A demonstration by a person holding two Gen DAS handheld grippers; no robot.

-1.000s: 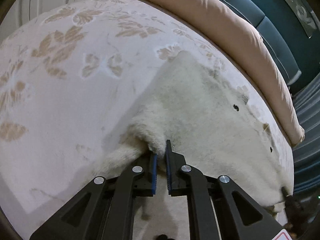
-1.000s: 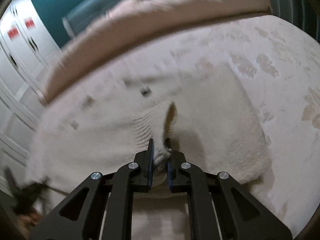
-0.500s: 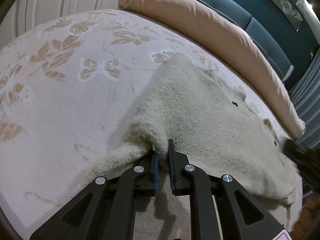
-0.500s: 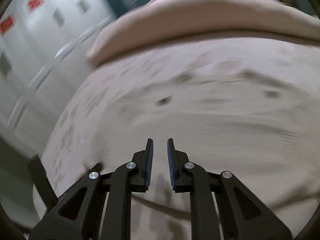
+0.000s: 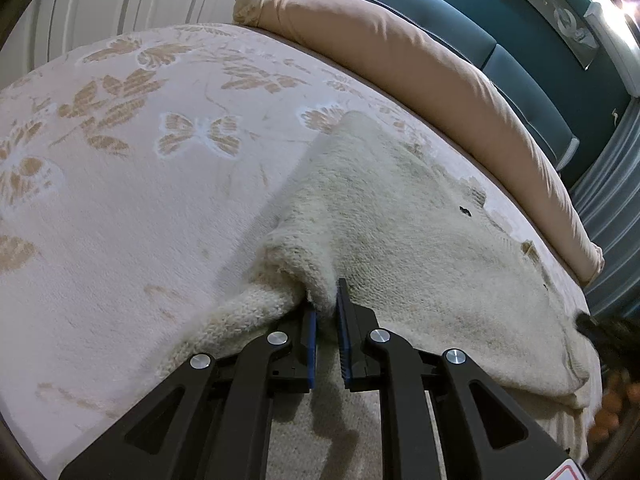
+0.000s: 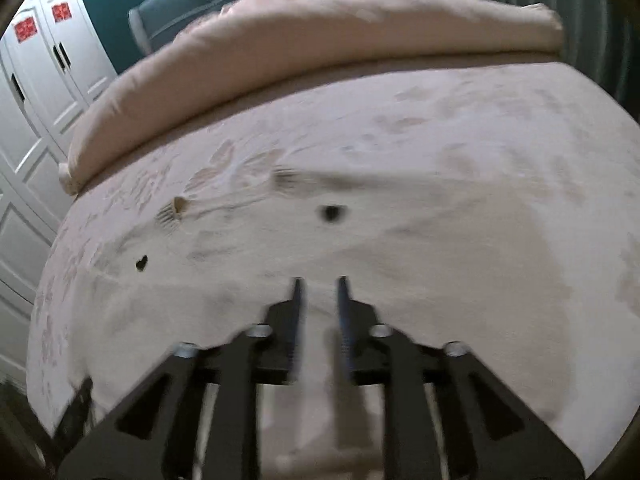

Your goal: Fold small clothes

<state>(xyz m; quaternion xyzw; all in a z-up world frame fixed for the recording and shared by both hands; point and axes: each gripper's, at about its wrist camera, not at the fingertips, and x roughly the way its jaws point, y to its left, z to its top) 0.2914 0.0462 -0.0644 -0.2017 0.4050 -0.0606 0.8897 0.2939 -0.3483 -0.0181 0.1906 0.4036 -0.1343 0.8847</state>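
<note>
A cream knitted sweater point(image 5: 420, 240) lies spread on a bed, with small dark buttons on it. My left gripper point(image 5: 326, 300) is shut on a bunched fold of the sweater's edge and lifts it slightly. In the right wrist view the sweater point(image 6: 360, 248) lies flat under my right gripper point(image 6: 319, 284), which is open and empty just above the fabric; this view is blurred. The other gripper shows as a dark shape at the right edge of the left wrist view point(image 5: 600, 328).
The bed has a pale bedspread with tan leaf and butterfly patterns point(image 5: 140, 140). A rolled beige duvet point(image 5: 440, 68) lies along the far side, against a teal padded headboard point(image 5: 520, 40). White wardrobe doors point(image 6: 36, 80) stand to the left.
My right gripper let go of the sweater fold it held and swung away over the sweater. My left gripper kept its hold and the view shifted slightly.
</note>
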